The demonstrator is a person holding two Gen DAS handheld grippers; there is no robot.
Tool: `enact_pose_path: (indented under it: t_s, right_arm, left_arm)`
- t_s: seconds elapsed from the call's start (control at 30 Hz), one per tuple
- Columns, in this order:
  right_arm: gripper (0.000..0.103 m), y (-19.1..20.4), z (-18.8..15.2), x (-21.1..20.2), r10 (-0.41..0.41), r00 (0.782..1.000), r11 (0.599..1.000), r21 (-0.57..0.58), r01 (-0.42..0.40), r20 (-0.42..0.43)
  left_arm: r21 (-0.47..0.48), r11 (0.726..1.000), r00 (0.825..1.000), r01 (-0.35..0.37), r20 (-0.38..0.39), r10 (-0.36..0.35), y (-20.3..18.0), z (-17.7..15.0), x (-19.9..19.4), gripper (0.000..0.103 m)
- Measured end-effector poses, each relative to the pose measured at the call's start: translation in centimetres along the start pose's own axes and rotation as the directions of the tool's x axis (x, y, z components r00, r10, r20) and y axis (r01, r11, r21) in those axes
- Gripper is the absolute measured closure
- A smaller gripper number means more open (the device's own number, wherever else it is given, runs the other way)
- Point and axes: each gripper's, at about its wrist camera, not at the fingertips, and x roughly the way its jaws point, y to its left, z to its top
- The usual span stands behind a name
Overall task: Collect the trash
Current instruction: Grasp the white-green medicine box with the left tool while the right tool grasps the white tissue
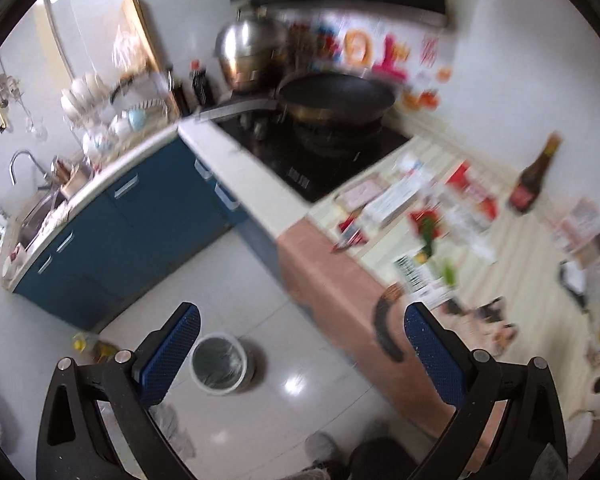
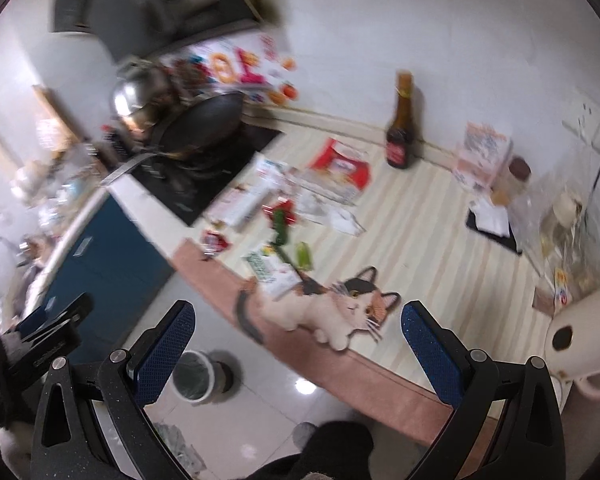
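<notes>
From my feeds, both views were smeared by blur. The table carried a striped mat strewn with trash: a red-and-white wrapper, a long white packet, a small red wrapper, a red-and-green scrap, a barcode-printed packet and a torn white piece. The long packet ran with its length from the table's front edge back toward the hob; I could not tell which way the smaller scraps pointed. Around them stood a dark sauce bottle, upright near the wall, a cat-shaped mat at the table's front edge, a cream kettle on the right, and a wok on the black hob to the left. Nothing lay between my fingers and the litter except the cat mat.

A lined bin stood on the tiled floor below the table edge, in front of the blue cabinets.

I had the left gripper spread wide and holding nothing, hanging over the floor by the bin. The right gripper was likewise wide apart and bare, over the table's front edge, touching nothing.
</notes>
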Motion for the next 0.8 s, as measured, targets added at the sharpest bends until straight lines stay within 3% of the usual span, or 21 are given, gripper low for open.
enact_pose_path:
  t_s: [0.13, 0.3, 0.4, 0.5, 0.63, 0.67, 0.73, 0.77, 0.8]
  right_arm:
    - [0.0, -0.6, 0.5, 7.8, -0.113, 0.99, 0.994, -0.016, 0.112, -0.079]
    - [0.0, -2.0, 3.4, 17.6, -0.156, 0.973, 0.987, -0.062, 0.147, -0.169]
    - [0.0, -3.0, 5.1, 22.0, -0.16, 0.963, 0.986, -0.074, 0.147, -0.216]
    - [0.001, -4.4, 6.8, 25.8, -0.165, 0.95, 0.986, -0.079, 0.149, -0.263]
    - [0.004, -6.2, 8.6, 29.9, -0.17, 0.938, 0.985, -0.081, 0.153, -0.301]
    - [0.004, -6.8, 9.0, 30.9, -0.172, 0.933, 0.985, -0.081, 0.154, -0.317]
    - [0.008, -7.5, 9.5, 32.3, -0.159, 0.926, 0.987, -0.083, 0.139, -0.341]
    - [0.01, -7.7, 9.8, 32.9, -0.15, 0.924, 0.988, -0.086, 0.127, -0.351]
    - [0.015, -7.7, 10.0, 33.6, -0.129, 0.921, 0.99, -0.098, 0.1, -0.367]
  left_arm:
    - [0.002, 0.999, 0.991, -0.043, -0.124, 0.043, -0.9, 0.4, 6.2, 0.0]
    - [0.007, 0.998, 0.961, -0.056, -0.27, 0.056, -4.6, 1.5, 13.3, 0.0]
    - [-0.056, 0.998, 0.919, 0.038, -0.389, -0.057, -7.7, 2.5, 17.5, 0.0]
    - [-0.141, 0.983, 0.837, 0.116, -0.519, -0.173, -11.5, 2.9, 22.1, 0.0]
    - [-0.165, 0.978, 0.771, 0.129, -0.603, -0.203, -15.1, 2.7, 25.9, 0.002]
    - [-0.17, 0.977, 0.76, 0.13, -0.616, -0.208, -15.5, 2.6, 26.6, 0.005]
    - [-0.194, 0.973, 0.728, 0.127, -0.648, -0.224, -16.0, 2.2, 27.8, 0.02]
    - [-0.225, 0.965, 0.718, 0.137, -0.648, -0.253, -15.9, 2.0, 27.9, 0.024]
    - [-0.236, 0.962, 0.717, 0.137, -0.647, -0.26, -15.8, 2.0, 27.9, 0.036]
